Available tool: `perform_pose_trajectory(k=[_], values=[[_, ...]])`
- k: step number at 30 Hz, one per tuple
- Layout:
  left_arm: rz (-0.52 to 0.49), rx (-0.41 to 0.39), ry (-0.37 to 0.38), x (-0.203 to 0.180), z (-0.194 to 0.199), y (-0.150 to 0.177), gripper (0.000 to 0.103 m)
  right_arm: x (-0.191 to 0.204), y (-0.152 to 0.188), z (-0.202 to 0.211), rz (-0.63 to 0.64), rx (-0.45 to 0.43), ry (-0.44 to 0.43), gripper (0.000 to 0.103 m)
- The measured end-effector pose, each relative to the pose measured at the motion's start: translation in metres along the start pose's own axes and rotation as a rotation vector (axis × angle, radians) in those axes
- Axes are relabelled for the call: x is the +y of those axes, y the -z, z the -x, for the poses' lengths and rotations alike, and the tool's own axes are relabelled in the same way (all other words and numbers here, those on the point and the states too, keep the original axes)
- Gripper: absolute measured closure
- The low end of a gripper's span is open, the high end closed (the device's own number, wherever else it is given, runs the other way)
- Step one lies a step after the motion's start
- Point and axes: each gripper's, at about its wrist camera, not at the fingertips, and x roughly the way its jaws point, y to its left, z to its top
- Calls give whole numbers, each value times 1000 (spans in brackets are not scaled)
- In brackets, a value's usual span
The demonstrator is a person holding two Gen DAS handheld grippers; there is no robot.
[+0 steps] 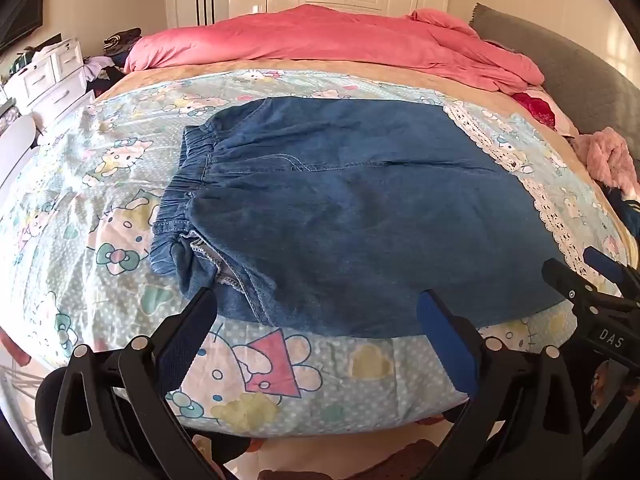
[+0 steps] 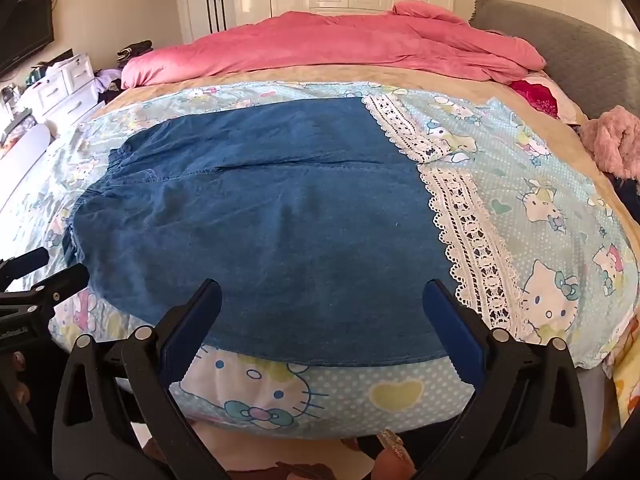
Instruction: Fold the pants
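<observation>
Blue denim pants (image 1: 352, 208) spread flat on the cartoon-print bedsheet (image 1: 280, 380), elastic waistband to the left, white lace hems (image 2: 472, 240) to the right. Left gripper (image 1: 316, 316) spread wide, empty, poised at the near edge of the pants by the waistband end. Right gripper (image 2: 322, 304) likewise spread and empty, over the near edge toward the lace hems.
</observation>
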Motion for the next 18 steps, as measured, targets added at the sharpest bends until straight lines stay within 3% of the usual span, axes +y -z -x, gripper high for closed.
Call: perform_pose_trajectory(k=[18], values=[[-14,0,-19,-4,-3,-2,4,0,2,0,2,-2,-3,8]])
